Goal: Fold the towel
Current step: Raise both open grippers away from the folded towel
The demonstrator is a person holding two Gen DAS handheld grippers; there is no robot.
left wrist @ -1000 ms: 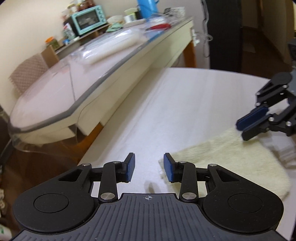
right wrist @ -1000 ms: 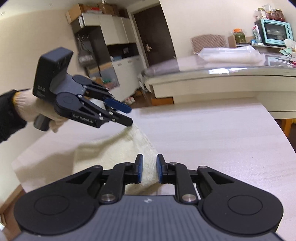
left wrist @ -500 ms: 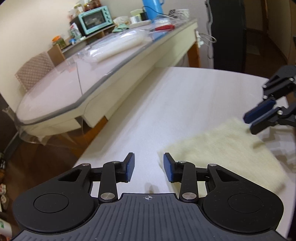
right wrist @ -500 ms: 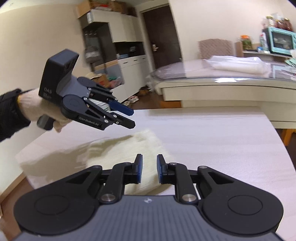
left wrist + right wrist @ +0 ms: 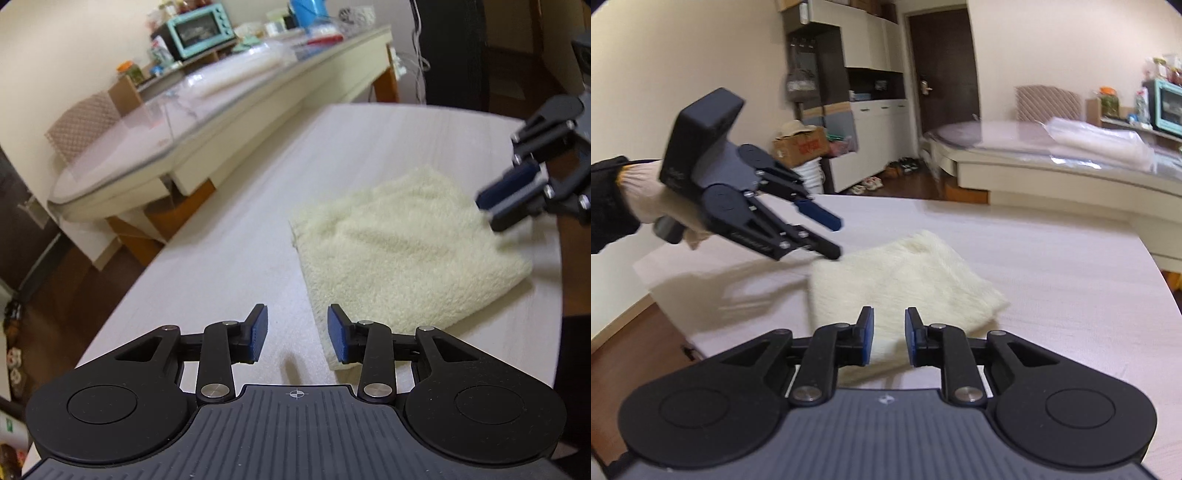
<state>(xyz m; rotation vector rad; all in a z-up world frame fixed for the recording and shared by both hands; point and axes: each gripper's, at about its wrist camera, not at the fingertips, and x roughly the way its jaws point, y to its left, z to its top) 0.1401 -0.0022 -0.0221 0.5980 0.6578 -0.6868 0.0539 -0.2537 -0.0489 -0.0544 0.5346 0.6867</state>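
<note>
Towel [image 5: 402, 247] lay folded on counter [image 5: 236, 258]; left gripper [image 5: 297, 334] and right gripper [image 5: 889, 336] above it, jaws spread, pinching nothing.

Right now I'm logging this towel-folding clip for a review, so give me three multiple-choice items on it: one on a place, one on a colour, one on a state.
1. Where does the towel lie?
A. on the pale table
B. on the floor
C. draped over a chair

2. What colour are the gripper pads?
A. red
B. blue
C. green

3. What do the left gripper and the right gripper hold?
A. each a towel corner
B. one edge together
C. nothing, both stand open

Answers: 1 A, the towel rests flat on the tabletop in both views. 2 B, the pads on all fingers are blue. 3 C, a gap shows between each pair of pads and the towel lies below them.
</note>
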